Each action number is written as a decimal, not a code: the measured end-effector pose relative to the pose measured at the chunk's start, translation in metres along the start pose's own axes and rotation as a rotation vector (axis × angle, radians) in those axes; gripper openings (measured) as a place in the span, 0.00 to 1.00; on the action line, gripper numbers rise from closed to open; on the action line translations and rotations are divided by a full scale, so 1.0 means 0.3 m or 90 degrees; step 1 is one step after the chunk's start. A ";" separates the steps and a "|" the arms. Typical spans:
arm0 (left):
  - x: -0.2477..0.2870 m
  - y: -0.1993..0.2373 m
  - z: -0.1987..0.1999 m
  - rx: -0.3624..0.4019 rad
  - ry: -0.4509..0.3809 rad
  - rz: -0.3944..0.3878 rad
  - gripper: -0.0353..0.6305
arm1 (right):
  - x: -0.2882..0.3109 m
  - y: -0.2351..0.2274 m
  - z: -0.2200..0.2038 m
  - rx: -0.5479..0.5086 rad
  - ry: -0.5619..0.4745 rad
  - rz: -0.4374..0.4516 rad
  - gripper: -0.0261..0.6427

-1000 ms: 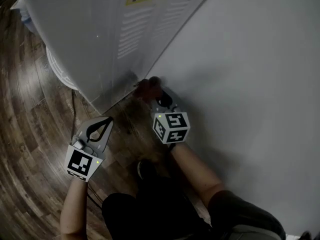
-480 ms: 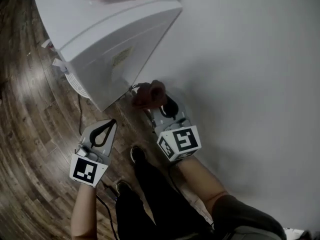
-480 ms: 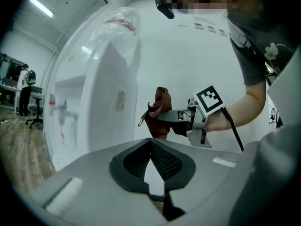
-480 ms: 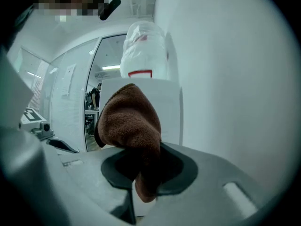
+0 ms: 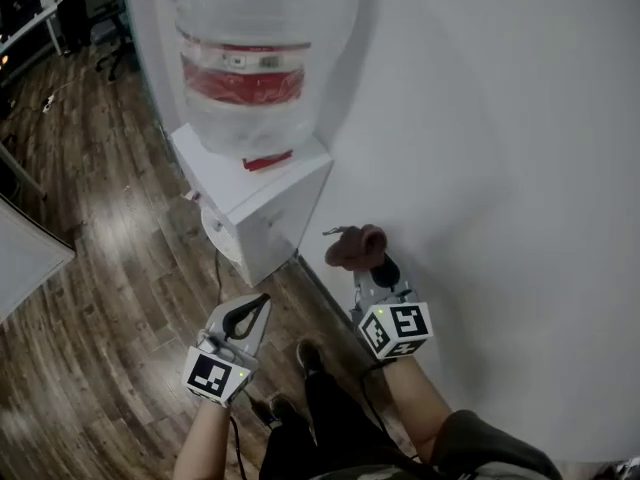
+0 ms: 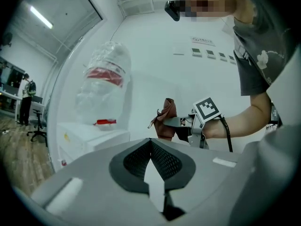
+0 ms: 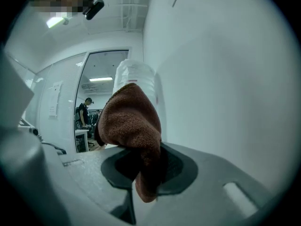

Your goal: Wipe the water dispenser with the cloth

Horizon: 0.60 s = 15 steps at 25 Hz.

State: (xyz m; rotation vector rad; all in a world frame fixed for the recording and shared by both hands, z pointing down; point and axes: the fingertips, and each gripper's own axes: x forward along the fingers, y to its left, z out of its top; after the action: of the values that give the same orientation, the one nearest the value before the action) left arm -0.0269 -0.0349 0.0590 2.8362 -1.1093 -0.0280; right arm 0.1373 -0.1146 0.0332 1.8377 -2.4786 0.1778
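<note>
Brown terry cloth [image 7: 129, 121] is clamped between the fingers of the right gripper [image 5: 372, 271]. The jaws are closed onto it: a bunched mass rises above the fingertips and a short tail hangs down between the pads. In the head view the cloth [image 5: 355, 247] sits at the finger ends, close to the white wall [image 5: 500, 168] on the right of the fingers, and not touching the water dispenser.

The left gripper [image 6: 151, 147] has its jaws brought together, the tips meeting, with nothing between them. Ahead and to the right of its fingertips, the right gripper and the cloth [image 6: 165, 121] are in view.

The water dispenser [image 5: 262, 203], a white cabinet, stands ahead and to the left of both sets of fingers, against the wall. A clear bottle [image 5: 255, 58] with a red label band is seated upside down on top of the cabinet. From the right gripper view, the bottle [image 7: 141, 81] lies straight beyond the cloth.

Wood-pattern floor [image 5: 100, 268] extends to the left of the left fingers. Farther off, past the right fingers and to their left, an open doorway shows a person [image 7: 84, 108] standing.
</note>
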 end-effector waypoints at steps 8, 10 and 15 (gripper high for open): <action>-0.135 -0.130 0.256 -0.042 -0.038 0.033 0.08 | -0.217 0.163 0.121 0.019 0.060 0.059 0.13; -0.152 -0.160 0.246 -0.059 -0.038 0.041 0.08 | -0.240 0.193 0.107 0.019 0.077 0.083 0.13; -0.209 -0.205 0.218 -0.074 -0.012 0.070 0.08 | -0.254 0.263 0.047 0.024 0.118 0.148 0.13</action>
State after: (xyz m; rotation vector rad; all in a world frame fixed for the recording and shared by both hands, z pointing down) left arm -0.0348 0.0471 -0.0132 2.6744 -1.2233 -0.1067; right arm 0.0846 -0.0213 0.0059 1.4637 -2.5651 0.3883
